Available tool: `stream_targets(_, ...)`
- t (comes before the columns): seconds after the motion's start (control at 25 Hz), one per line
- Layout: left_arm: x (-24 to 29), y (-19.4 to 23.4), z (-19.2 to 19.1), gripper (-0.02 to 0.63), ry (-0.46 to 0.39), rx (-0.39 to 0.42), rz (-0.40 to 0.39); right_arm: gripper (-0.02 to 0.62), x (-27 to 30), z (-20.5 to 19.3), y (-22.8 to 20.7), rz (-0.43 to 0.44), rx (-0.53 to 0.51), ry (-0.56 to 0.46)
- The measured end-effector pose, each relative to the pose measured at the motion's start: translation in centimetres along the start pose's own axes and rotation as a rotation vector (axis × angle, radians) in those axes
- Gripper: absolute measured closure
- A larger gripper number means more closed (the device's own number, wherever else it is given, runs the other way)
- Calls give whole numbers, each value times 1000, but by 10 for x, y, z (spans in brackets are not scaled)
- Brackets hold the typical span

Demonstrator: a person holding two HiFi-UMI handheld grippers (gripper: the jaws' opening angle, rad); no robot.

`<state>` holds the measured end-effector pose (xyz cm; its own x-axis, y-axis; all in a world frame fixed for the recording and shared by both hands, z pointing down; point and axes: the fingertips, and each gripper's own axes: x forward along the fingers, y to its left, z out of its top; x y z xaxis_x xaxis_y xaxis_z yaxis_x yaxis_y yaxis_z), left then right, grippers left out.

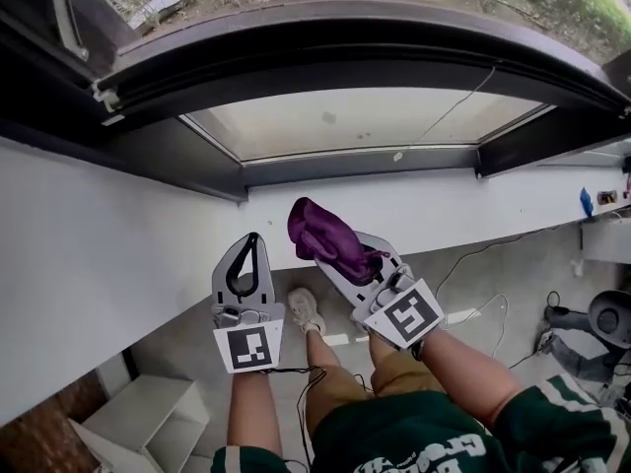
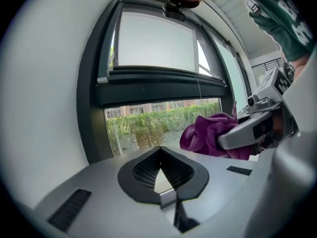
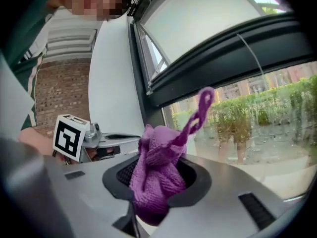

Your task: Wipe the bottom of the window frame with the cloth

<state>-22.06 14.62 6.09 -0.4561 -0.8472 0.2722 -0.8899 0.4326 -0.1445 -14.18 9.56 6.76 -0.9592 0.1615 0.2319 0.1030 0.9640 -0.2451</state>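
Gripped a bunched purple cloth (image 1: 325, 233) in the clamped right gripper (image 3: 158, 182), over the white ledge (image 1: 463, 205) and short of the window frame's bottom rail (image 1: 360, 166). Held the left gripper (image 1: 252, 238) alongside, tips pinched together on nothing. Likely called for pressing cloth, not jaw tips, flat along the rail, end to end. Could not make out dirt there, nor the right tips under the cloth.

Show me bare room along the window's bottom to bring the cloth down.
The white sill is bare left of the left claw and right of the cloth, up to the dark frame. Crowded only mid-sill, where the right claw grips the cloth beside it.
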Motion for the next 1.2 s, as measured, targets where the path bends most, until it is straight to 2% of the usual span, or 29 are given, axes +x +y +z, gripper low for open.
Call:
stream_targets(0.12, 14, 13, -38, 597, -6, -7, -5, 469, 37, -46, 0, 15, -22, 57)
stream_targets(0.28, 29, 23, -95, 597, 25, 18, -11, 469, 76, -94, -9, 29, 55, 78)
stream_targets(0.44, 48, 38, -156, 597, 37, -77, 0, 469, 116, -147, -22, 10, 43, 131)
stream_targets(0.56, 61, 44, -192, 597, 49, -107, -3, 469, 140, -181, -32, -16, 36, 161)
stream_targets(0.96, 107, 63, -268, 597, 61, -146, -32, 469, 201, -255, -51, -22, 39, 195)
stream_targets(1.2, 122, 64, -298, 597, 74, -144, -25, 469, 231, -292, -64, -13, 64, 206)
